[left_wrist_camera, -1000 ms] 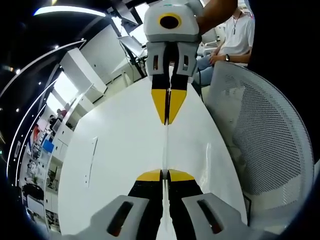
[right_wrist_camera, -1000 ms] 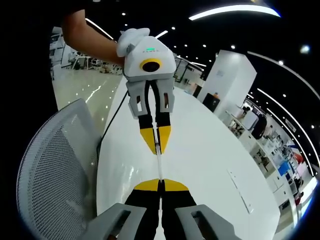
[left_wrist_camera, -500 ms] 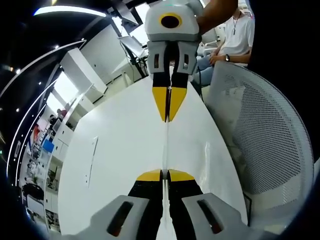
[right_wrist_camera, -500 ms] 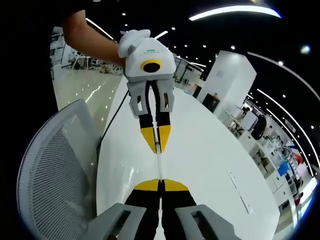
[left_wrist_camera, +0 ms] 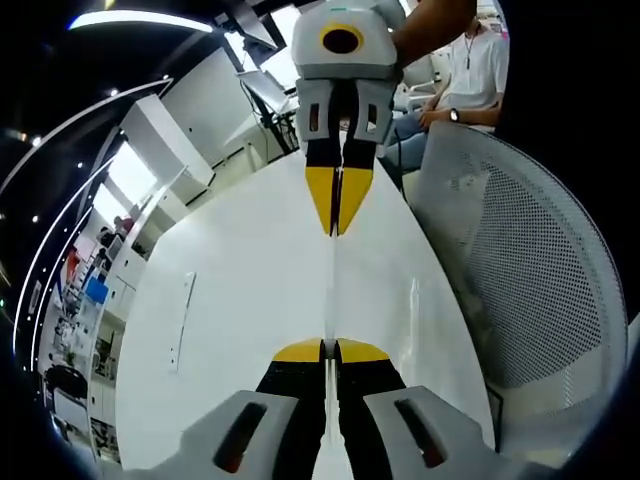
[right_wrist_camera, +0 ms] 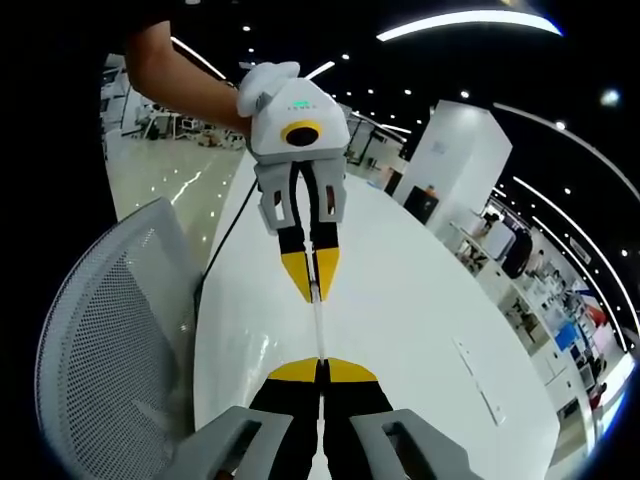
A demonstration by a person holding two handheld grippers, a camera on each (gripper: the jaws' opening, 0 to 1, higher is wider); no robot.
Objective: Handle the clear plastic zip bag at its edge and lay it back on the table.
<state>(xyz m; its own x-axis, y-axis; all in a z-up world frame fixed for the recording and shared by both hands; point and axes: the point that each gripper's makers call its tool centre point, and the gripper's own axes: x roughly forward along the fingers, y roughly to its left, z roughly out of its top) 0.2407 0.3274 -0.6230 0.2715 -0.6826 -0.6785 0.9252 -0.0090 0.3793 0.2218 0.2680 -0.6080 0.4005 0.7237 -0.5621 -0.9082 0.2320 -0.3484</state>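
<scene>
The clear bag [left_wrist_camera: 331, 300] hangs edge-on as a thin taut line above the long white table [left_wrist_camera: 240, 290], stretched between both grippers. A mesh chair [left_wrist_camera: 520, 270] stands beside the table. The left gripper [left_wrist_camera: 330, 350] has its jaws clamped together on one end of the bag's edge; the right gripper [right_wrist_camera: 320, 370] faces it, level, jaws clamped on the other end.

Clear plastic zip bag [left_wrist_camera: 331, 300]: seen edge-on as a thin pale line, its faces not readable. White surface [left_wrist_camera: 240, 290]: near end hidden behind the claw. Mesh chair [left_wrist_camera: 520, 270]: cut off at the frame edge. Seated person [left_wrist_camera: 470, 70]: partly out of frame
</scene>
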